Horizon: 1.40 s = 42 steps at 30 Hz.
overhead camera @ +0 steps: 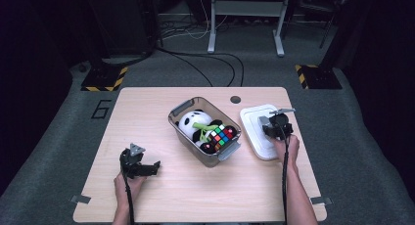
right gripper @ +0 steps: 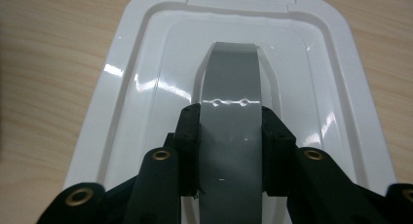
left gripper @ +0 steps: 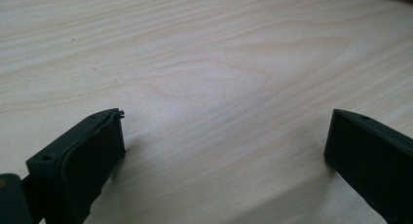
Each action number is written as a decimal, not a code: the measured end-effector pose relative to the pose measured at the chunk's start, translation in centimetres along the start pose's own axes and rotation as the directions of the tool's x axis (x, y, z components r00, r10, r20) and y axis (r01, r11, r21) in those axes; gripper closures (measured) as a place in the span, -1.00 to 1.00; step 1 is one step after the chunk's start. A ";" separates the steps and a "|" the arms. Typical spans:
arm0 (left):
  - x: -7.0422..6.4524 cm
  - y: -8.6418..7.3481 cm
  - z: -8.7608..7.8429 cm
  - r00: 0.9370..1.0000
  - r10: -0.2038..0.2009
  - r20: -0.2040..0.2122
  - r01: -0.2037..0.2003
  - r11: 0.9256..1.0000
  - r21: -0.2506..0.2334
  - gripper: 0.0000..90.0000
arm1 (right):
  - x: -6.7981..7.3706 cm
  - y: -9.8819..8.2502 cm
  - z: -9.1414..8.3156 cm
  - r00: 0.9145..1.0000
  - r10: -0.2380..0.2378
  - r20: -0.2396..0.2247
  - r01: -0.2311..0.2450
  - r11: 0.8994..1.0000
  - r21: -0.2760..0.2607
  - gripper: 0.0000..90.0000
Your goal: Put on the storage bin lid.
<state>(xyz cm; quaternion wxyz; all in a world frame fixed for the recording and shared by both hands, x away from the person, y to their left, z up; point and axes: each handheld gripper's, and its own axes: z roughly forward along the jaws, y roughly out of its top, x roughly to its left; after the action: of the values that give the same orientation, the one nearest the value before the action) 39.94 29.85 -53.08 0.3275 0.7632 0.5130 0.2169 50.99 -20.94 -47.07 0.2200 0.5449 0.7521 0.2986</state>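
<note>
A white box lid [overhead camera: 260, 131] lies flat on the table right of a clear grey bin [overhead camera: 182, 127]. Its grey handle strap [right gripper: 230, 112] runs down the lid's [right gripper: 122, 92] middle. My right gripper [overhead camera: 274, 125] is shut on that handle, one pad on each side [right gripper: 230, 151]. The bin holds a panda plush [overhead camera: 192, 121] and a colourful puzzle cube [overhead camera: 223, 135]. My left gripper [overhead camera: 142, 168] rests low over the bare wood at the front left, jaws wide open [left gripper: 224, 141] with nothing between them.
The bin has grey latch handles at its two ends [overhead camera: 230, 150]. A dark round hole [overhead camera: 235, 99] sits in the tabletop near the far edge. Beyond the table are cables and stand legs on grey carpet [overhead camera: 244, 58].
</note>
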 end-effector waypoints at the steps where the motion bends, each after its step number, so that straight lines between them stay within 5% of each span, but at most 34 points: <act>1: 0.0 0.0 0.0 1.000 0.000 0.001 0.000 1.000 0.002 -0.98 | 0.0 0.1 -0.2 1.000 0.000 0.002 0.000 1.000 -0.002 0.48; 21: -0.1 0.1 0.1 1.000 0.003 0.007 -0.003 1.000 -0.001 -0.98 | -0.1 3.4 -5.8 0.996 -0.078 -0.040 0.077 0.997 -0.032 0.48; 34: -0.1 0.1 0.1 1.000 0.003 0.007 -0.003 1.000 -0.001 -0.98 | 1.4 6.4 -9.0 0.991 -0.117 -0.069 0.113 0.991 -0.067 0.48; 42: -0.1 0.1 0.1 1.000 0.002 0.008 -0.002 1.000 -0.002 -0.98 | 3.7 8.6 -11.2 0.981 -0.152 -0.119 0.142 0.985 -0.094 0.48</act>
<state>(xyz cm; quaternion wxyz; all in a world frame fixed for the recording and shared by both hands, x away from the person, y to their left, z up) 40.06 29.71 -53.09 0.3299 0.7643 0.5107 0.2149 48.44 -17.79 -33.01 0.2166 0.4581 0.7893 0.3468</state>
